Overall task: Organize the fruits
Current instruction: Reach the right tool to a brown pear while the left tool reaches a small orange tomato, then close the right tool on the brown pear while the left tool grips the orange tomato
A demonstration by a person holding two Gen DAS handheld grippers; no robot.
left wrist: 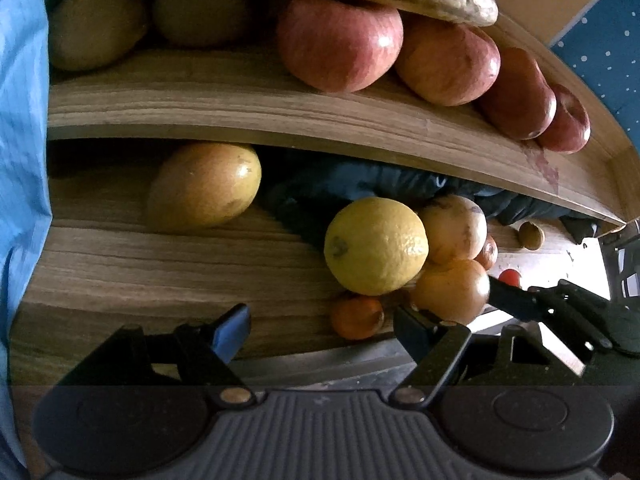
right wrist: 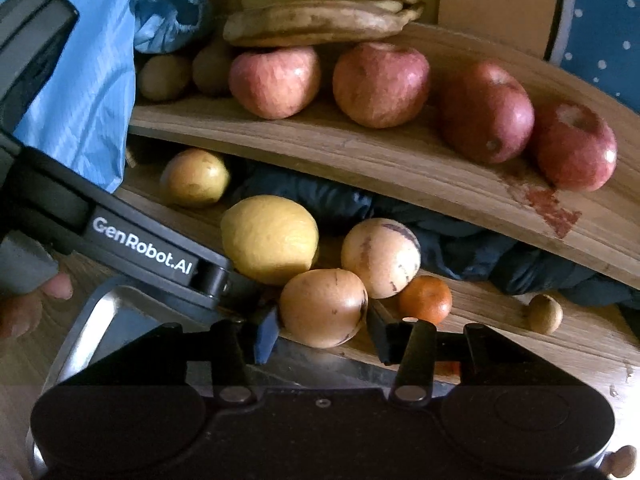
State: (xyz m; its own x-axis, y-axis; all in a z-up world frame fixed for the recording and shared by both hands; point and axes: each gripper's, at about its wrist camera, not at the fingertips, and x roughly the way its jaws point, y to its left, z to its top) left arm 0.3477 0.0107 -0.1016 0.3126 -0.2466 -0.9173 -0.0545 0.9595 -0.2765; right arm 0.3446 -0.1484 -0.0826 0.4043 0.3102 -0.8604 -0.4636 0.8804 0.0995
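On the upper shelf [right wrist: 360,148] apples [right wrist: 380,84] are ranged; below, loose fruit remains; the right gripper [right wrist: 320,332] brackets a tan fruit [right wrist: 322,306], contact unclear; the left gripper [left wrist: 320,332] is open, empty.

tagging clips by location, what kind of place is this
Probably a home kitchen or pantry corner: a wooden two-tier shelf holding apples and bananas, with blue cloth alongside.
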